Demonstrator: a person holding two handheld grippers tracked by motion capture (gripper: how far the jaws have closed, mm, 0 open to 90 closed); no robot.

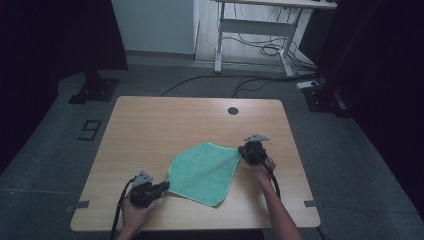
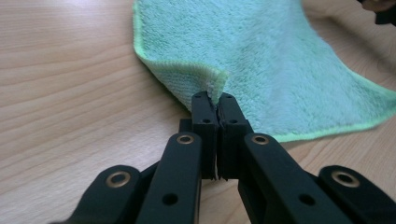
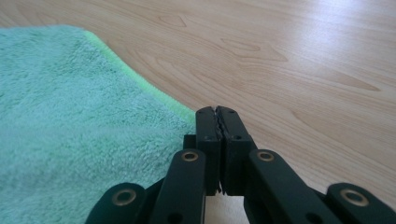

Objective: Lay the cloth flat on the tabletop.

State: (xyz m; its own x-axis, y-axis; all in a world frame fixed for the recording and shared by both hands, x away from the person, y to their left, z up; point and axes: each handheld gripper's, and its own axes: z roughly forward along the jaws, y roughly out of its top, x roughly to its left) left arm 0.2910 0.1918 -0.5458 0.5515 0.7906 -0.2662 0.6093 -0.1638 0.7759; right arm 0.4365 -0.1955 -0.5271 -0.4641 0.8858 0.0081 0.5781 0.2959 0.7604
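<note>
A green fleecy cloth lies spread on the wooden table. My left gripper sits near the table's front edge at the cloth's left corner. Its jaws are shut on that corner, and a tuft of cloth sticks up between the left gripper's tips. My right gripper is at the cloth's right corner, jaws shut. In the right gripper view the cloth's bright edge runs in behind the right gripper's tips and ends there. Bare wood shows on the other side, so the corner seems pinched at the very tips.
A round cable hole sits near the table's far edge. Beyond the table stand a white desk frame with loose cables on the floor and dark stands to the left and right. A person's forearms come in from the bottom.
</note>
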